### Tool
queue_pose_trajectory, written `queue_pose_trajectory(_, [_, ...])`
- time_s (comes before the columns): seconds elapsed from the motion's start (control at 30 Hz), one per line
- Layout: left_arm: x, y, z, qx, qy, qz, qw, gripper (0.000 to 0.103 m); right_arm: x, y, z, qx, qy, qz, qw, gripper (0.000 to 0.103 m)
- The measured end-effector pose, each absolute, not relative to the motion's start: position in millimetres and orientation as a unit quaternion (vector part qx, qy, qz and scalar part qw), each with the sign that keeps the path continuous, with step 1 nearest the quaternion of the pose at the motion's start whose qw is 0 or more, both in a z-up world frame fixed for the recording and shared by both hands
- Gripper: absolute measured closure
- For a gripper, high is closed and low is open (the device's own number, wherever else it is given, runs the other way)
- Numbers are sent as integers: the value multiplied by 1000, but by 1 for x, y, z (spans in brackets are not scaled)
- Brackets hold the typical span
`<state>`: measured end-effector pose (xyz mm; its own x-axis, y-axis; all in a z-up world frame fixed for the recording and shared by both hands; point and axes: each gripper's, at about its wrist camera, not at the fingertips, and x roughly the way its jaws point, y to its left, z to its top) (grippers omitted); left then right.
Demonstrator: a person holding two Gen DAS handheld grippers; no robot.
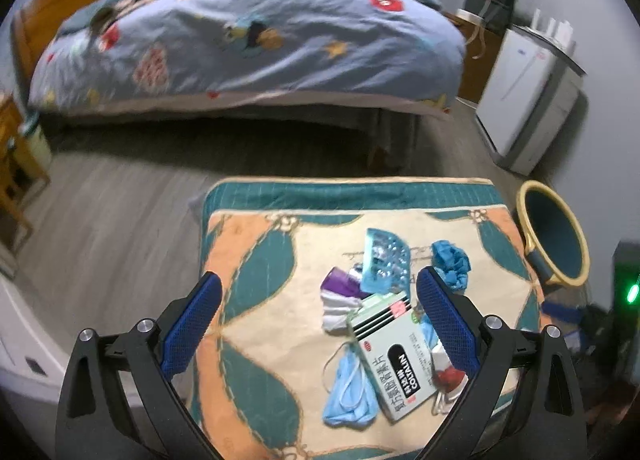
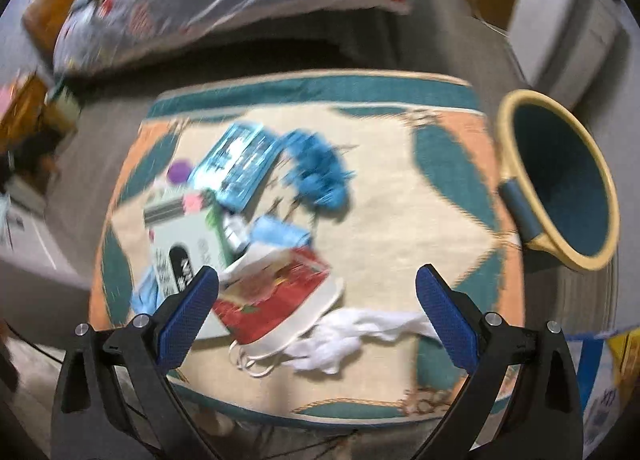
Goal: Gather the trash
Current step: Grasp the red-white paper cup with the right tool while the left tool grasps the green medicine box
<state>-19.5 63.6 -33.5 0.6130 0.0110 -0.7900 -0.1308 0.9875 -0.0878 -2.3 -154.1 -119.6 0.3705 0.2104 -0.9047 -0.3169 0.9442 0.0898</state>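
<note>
Red packet (image 2: 276,292) lies just ahead between right gripper (image 2: 318,284) jaws, held apart; bin (image 2: 560,179) beyond cushion (image 2: 400,219) right edge. Left gripper (image 1: 320,292) also apart, empty.

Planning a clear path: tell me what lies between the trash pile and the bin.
In the right wrist view, only bare patterned cloth separates the trash pile from the bin, which stands just off the table's right edge.

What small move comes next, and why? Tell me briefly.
Probably lower the right gripper onto the red packet and close. Both grippers are open and hold nothing, the packet lies between its fingers, and the bin stands just right of the table.
</note>
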Motion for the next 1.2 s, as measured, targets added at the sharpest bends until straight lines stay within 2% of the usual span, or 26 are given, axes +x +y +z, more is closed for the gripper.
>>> queue_pose_trajectory(0.27, [-15,72,-47,-71,459,56,884,6,-15,-110,-160,-125,559,208,793,6])
queue_pose_trajectory(0.33, [-13,72,-50,-75,464,53,881,6,-16,-106,-168,-145,563,207,787,10])
queue_pose_trajectory(0.37, [-12,71,-51,-74,466,53,880,6,-15,-105,-170,-152,565,208,784,14])
queue_pose_trajectory(0.43, [-11,68,-54,-71,471,49,878,6,-13,-106,-173,-157,571,213,777,34])
queue_pose_trajectory(0.47, [-10,67,-55,-69,473,48,877,6,-12,-109,-171,-148,573,217,776,37])
queue_pose_trajectory(0.6, [-7,57,-61,-56,485,43,872,6,-5,-123,-146,-98,565,229,786,62])
queue_pose_trajectory(0.7, [-5,50,-67,-47,494,42,867,6,3,-141,-130,-57,563,227,793,74])
queue_pose_trajectory(0.9, [-4,34,-74,-37,508,20,860,6,30,-189,-108,-11,565,182,805,74])
queue_pose_trajectory(1.2, [0,9,-108,-36,548,1,836,6,44,-169,-116,-71,561,228,793,74])
